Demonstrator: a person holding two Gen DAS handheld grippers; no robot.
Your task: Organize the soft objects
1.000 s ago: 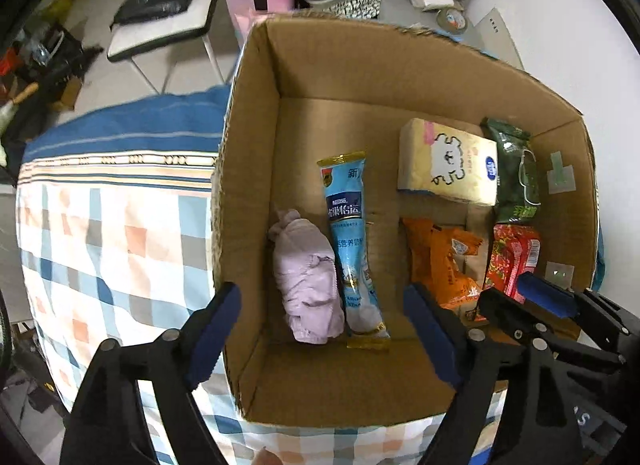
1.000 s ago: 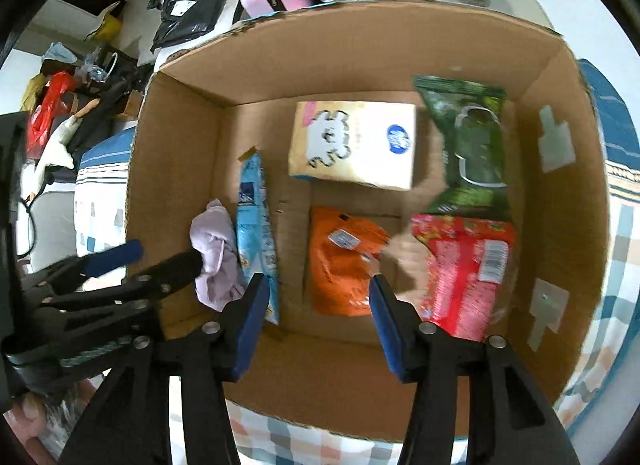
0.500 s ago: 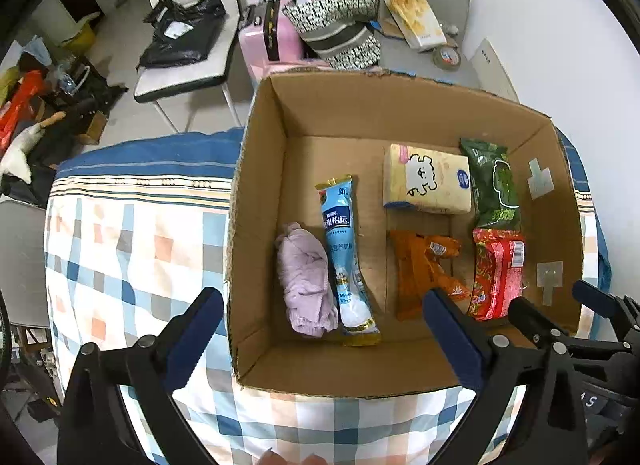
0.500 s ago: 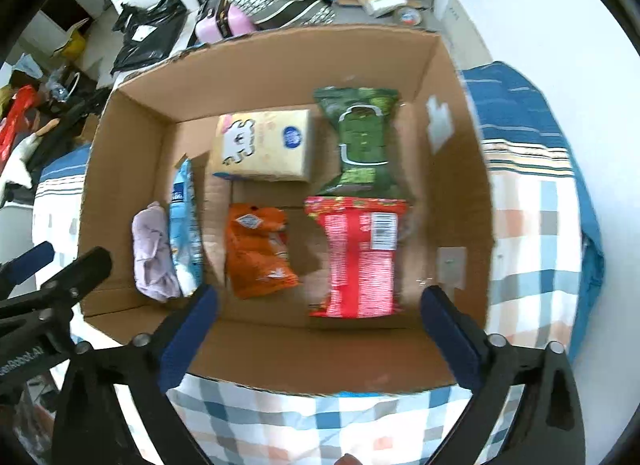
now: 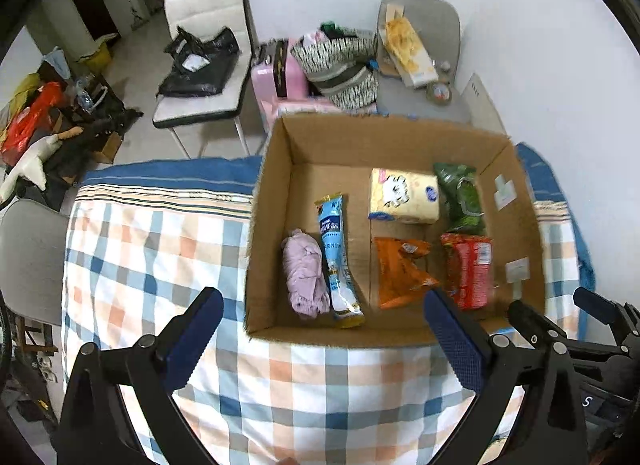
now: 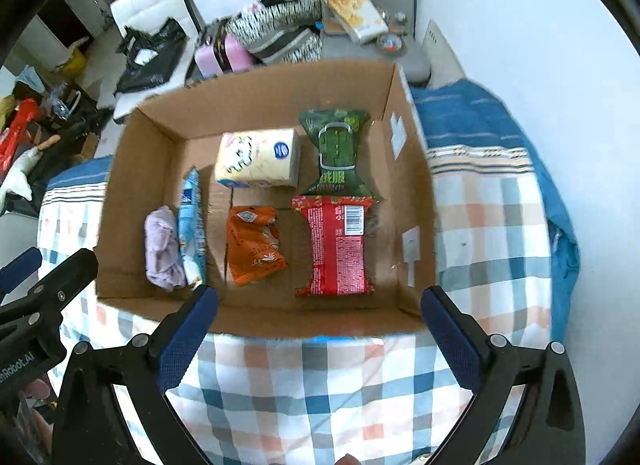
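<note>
Both spread, empty hand-held grippers [image 5: 322, 339] [image 6: 318, 331] have pulled back from the cardboard box [image 6: 256, 105], holding six items.

The box [image 6: 256, 105] is matt brown cardboard on a checked cloth [image 6: 312, 393]. Inside, the red pack [image 6: 338, 249], orange pack [image 6: 254, 245] and green pack [image 6: 336, 153] are glossy, crinkled plastic film; the lilac bundle [image 6: 162, 243] looks like soft matt fabric. The gripper pads [image 5: 456, 341] are blue and finely textured on smooth black plastic arms.

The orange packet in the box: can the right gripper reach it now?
Probably yes. The right gripper is open above the box's near wall, and the orange packet lies uncovered in the open cardboard box.
</note>
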